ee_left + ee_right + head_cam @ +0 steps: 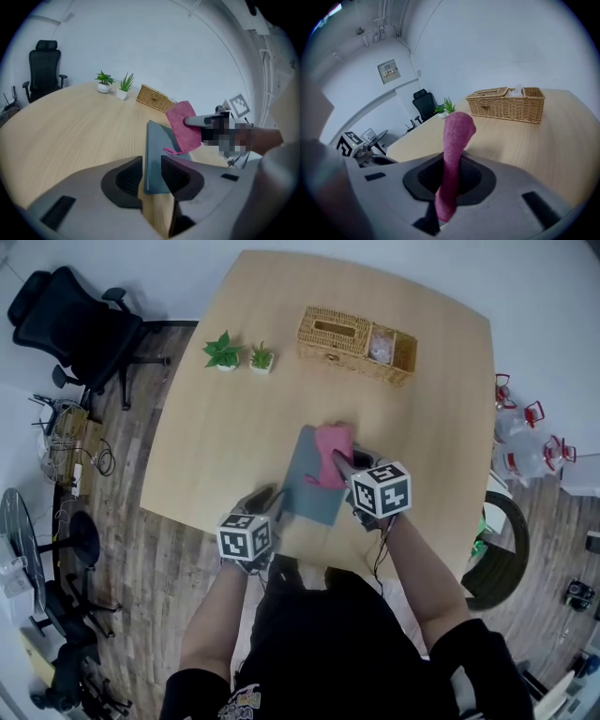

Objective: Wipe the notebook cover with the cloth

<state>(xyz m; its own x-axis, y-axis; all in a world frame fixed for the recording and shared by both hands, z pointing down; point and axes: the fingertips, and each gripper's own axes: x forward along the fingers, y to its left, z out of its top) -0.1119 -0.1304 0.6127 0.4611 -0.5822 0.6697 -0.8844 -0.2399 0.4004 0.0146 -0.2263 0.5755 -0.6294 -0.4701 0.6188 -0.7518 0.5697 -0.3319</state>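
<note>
One grey notebook [314, 482] lies on the table [225, 427], near the person. The right tongs [343, 463] pinch the pink cloth [332, 448] tight just over its far end, ready to rub. The left tongs [268, 499] stand half wide around its near corner, likely to stop it sliding.

Office: black swivel chair [66, 320], wooden meeting table [216, 446], potted plants [225, 351], floor cables [70, 442].
</note>
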